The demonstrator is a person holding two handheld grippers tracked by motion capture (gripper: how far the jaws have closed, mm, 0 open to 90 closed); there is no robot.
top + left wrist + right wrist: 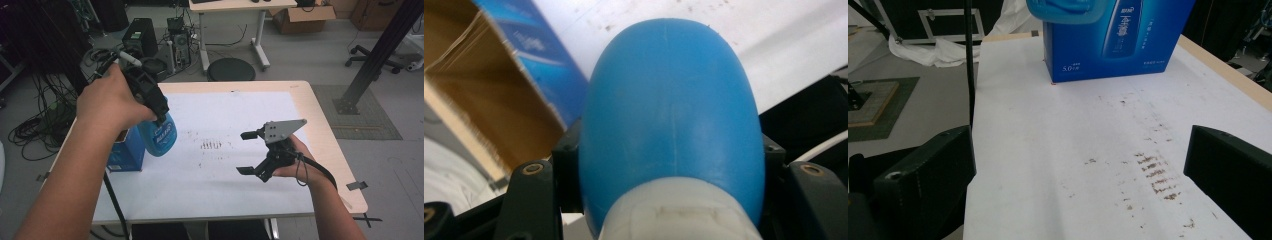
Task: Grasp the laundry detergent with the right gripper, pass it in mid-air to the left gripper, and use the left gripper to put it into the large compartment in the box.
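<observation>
Clamped in the left gripper point(159, 114): a blue bottle point(159, 134), jaws pressed against either side near its white neck, blue body bulging forward in the left gripper view. Held off the table, bottom hanging just above and beside an open blue carton point(125, 152) at the left edge of the white sheet point(235, 115). Brown cardboard inside of the carton seen at upper left in the left gripper view.

Spread wide and holding nothing: the right gripper point(249, 153), hovering over the right half of the sheet, grey three-cornered plate on top, cable trailing past the wrist. Between its jaws, bare white sheet with a patch of brown smudges point(1155, 172). Farther on, the carton's printed blue face.
</observation>
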